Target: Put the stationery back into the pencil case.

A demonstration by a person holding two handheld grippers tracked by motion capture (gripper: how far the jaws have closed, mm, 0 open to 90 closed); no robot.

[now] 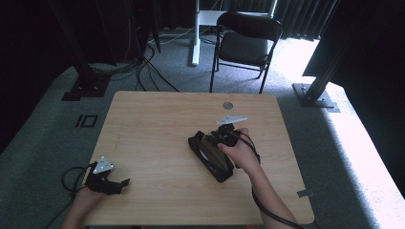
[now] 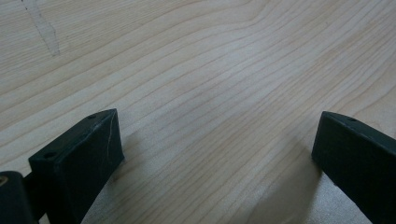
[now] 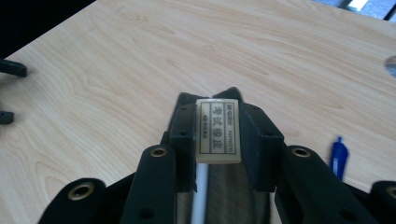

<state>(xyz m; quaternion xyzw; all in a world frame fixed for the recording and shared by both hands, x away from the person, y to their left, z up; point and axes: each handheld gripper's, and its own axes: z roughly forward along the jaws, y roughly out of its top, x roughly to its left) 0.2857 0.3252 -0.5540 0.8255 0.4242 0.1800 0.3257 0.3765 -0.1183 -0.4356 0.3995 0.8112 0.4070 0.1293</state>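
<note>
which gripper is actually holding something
The right gripper: its jaws are shut on a small cream eraser. The left gripper has its jaws wide apart over the bare wooden table.

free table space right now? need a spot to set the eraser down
Bare wood across the far half, up to the grommet hole, and the middle strip between left gripper and right gripper. Crowded around the right gripper: case, pen, and eraser in its jaws.
</note>
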